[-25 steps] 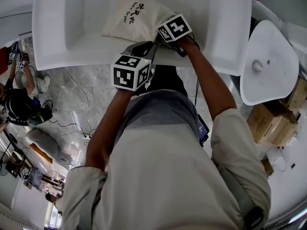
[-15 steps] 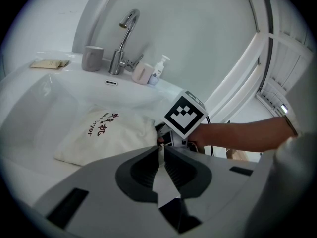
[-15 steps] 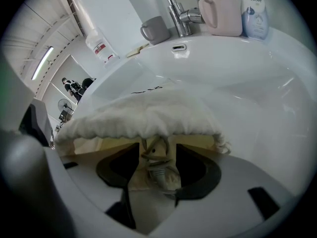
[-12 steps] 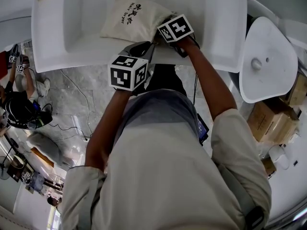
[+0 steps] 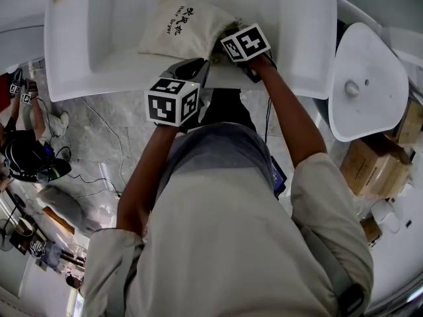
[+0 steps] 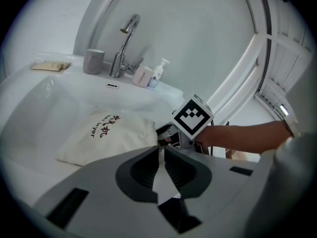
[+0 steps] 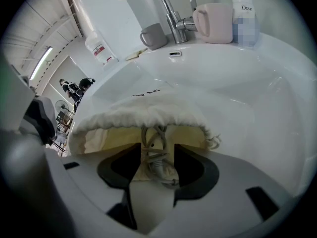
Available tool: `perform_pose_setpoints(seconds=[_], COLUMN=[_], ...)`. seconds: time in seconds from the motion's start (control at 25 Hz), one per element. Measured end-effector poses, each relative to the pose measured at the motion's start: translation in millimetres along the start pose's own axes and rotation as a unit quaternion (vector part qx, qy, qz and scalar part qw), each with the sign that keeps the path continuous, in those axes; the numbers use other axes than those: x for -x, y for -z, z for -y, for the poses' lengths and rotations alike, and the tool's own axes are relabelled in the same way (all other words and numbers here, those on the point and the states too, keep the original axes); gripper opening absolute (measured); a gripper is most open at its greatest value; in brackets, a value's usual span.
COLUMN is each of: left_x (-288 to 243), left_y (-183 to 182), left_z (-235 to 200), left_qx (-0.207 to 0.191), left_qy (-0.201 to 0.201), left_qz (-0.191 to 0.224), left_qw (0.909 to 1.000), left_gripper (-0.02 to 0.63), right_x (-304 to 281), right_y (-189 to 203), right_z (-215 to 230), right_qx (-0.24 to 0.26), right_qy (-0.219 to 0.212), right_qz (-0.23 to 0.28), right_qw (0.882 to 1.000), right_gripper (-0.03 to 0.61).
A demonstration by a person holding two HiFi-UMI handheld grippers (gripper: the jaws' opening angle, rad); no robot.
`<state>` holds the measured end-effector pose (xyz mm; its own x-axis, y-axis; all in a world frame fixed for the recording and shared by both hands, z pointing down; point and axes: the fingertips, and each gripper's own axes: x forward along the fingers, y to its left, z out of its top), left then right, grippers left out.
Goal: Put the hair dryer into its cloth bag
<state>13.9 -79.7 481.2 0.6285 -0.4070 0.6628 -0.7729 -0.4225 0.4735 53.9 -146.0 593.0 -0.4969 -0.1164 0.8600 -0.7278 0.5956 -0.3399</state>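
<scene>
A cream cloth bag (image 5: 182,22) with dark print lies bulging in the white sink (image 5: 304,38). Its gathered mouth (image 7: 143,115) faces my right gripper (image 7: 157,152). A coiled grey cord (image 7: 154,138) sticks out of that mouth and lies between the right jaws. They have just been closing but still stand wide, with a gap on each side of the cord. The hair dryer's body is hidden. My left gripper (image 6: 162,150) hovers at the sink's front rim, short of the bag (image 6: 109,133); its jaws are together with nothing seen between them.
At the sink's back stand a chrome faucet (image 6: 124,38), a grey cup (image 6: 93,61), a pink cup (image 6: 141,76) and a soap bottle (image 6: 157,73). A white toilet (image 5: 367,84) and cardboard boxes (image 5: 373,167) are to the right. People stand on the floor at the far left (image 5: 26,144).
My right gripper has drawn back slightly from the bag's mouth. The left gripper and the bag have stayed put.
</scene>
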Motion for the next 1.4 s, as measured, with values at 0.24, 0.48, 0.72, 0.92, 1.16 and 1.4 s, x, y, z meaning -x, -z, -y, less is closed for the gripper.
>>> perform_pose_setpoints(seconds=[0.24, 0.48, 0.72, 0.92, 1.16, 1.4], left_x=[3.5, 12.2, 16.6, 24.3, 35.1, 46.2], left_y=[-2.8, -6.8, -13.1, -16.8, -22.5, -30.1], left_z=[2.2, 2.0, -2.0, -2.6, -1.1, -2.9], left_qx=[-0.003, -0.008, -0.008, -0.003, -0.005, 0.001], left_qy=[0.006, 0.009, 0.010, 0.016, 0.024, 0.028], left_qz=[0.004, 0.008, 0.018, 0.023, 0.034, 0.050], left_qw=[1.0000, 0.9999, 0.9998, 0.9996, 0.9991, 0.9983], left_gripper=[0.040, 0.040, 0.041, 0.041, 0.041, 0.041], right_x=[8.0, 21.8, 33.4, 46.2, 58.2, 91.5], right_y=[3.2, 2.9, 4.5, 6.9, 7.9, -2.4], right_z=[0.1, -2.0, -0.7, -6.5, -14.8, -30.4], right_qx=[-0.012, -0.021, -0.038, -0.056, -0.065, -0.071], right_qy=[0.003, 0.013, 0.020, 0.022, 0.018, 0.023], right_qz=[0.008, 0.024, 0.041, 0.061, 0.091, 0.144], right_qw=[1.000, 0.999, 0.998, 0.996, 0.994, 0.987], right_gripper=[0.213, 0.190, 0.176, 0.161, 0.143, 0.120])
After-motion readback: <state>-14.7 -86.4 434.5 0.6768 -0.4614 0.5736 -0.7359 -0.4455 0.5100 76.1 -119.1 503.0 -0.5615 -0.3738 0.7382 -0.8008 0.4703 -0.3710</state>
